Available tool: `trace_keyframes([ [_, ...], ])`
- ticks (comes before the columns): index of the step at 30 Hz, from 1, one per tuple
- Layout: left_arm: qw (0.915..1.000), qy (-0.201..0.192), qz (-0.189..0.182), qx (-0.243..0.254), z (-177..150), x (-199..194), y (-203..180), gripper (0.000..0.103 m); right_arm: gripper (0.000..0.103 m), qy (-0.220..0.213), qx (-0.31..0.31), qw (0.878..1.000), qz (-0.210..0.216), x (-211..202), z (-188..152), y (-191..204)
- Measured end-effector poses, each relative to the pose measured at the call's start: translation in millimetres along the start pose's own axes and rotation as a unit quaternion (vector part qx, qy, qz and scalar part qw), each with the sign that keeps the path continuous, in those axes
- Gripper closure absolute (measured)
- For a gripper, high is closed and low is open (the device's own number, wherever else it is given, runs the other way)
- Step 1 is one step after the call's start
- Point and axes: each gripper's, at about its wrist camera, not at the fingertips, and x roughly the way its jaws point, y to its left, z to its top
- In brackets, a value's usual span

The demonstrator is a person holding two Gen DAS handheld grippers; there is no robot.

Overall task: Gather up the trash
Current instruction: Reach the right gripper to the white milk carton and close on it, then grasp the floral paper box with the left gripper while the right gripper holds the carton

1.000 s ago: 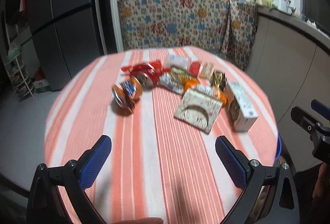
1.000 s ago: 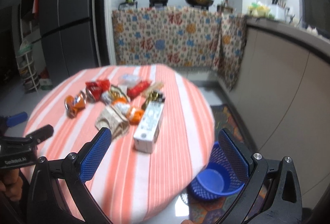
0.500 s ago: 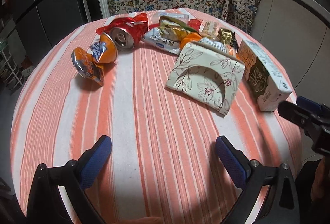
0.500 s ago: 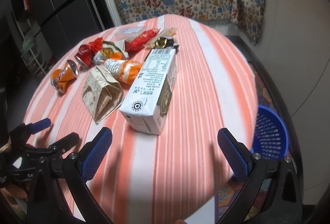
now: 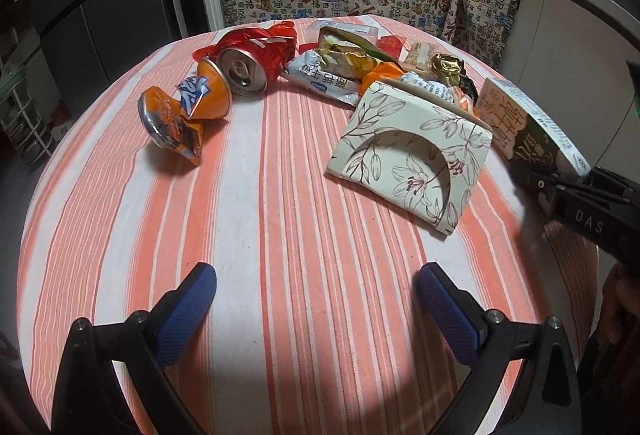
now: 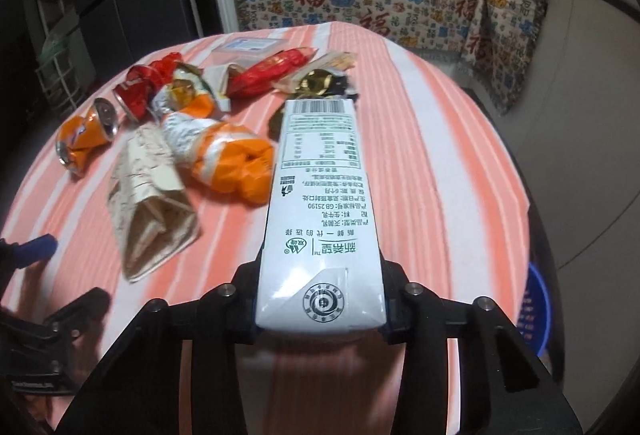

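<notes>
the right claw [image 6: 320, 299], which half a second ago hung spread wide short of the milk carton [image 6: 320, 211], is now pressed in on the carton's near end, one finger flat against each side. the carton lies lengthwise on the striped table [image 6: 432, 139], pointing away from the camera, and whether it has left the cloth yet is hard to tell. the left claw [image 5: 316, 299] has come lower and nearer but remains spread over bare cloth, holding nothing, with the flattened tissue box [image 5: 408, 155] and the crushed orange can [image 5: 180, 115] ahead of it. so the first piece of trash looks secured. the blue basket [image 6: 538, 315] sits on the floor just beyond the table's right edge, the likely place for the carton.
</notes>
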Motion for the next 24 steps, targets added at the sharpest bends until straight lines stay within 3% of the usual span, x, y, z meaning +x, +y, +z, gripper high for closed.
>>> trace_keyframes([
  [5,0.9999,0.011,0.006,-0.006,-3.3,-4.8,-2.3,0.0,0.061,-0.004,-0.047,0.999,-0.014,-0.5,0.8,0.7],
  [8,0.9999,-0.006,-0.008,-0.006,-0.5,-15.6,-7.7,0.001,0.061,-0.012,-0.03,0.999,-0.007,-3.9,-3.0,-4.6],
  [11,0.9992,-0.038,-0.015,0.006,14.6,-30.2,-21.7,0.001,0.061,-0.012,-0.017,1.0,-0.002,-7.6,-5.2,-8.2],
  [15,0.9981,-0.038,-0.047,-0.011,49.6,-26.2,-41.1,0.001,0.061,-0.012,-0.011,1.0,0.006,-9.8,-8.8,-10.3],
  [17,0.9986,-0.035,-0.039,-0.008,64.9,-17.3,-54.8,0.001,0.061,-0.014,-0.008,1.0,0.009,-11.0,-11.2,-11.3],
  [20,0.9993,-0.03,0.01,0.019,81.3,3.5,-77.6,0.001,0.061,-0.015,-0.006,1.0,0.011,-12.3,-13.1,-12.4],
  [22,0.998,-0.025,0.048,0.031,83.0,15.5,-84.1,0.0,0.061,-0.016,-0.007,1.0,0.01,-12.6,-13.9,-13.2],
  [24,0.9975,-0.023,0.06,0.028,79.2,18.1,-79.0,0.0,0.061,-0.016,-0.007,1.0,0.012,-13.5,-15.6,-13.3],
])
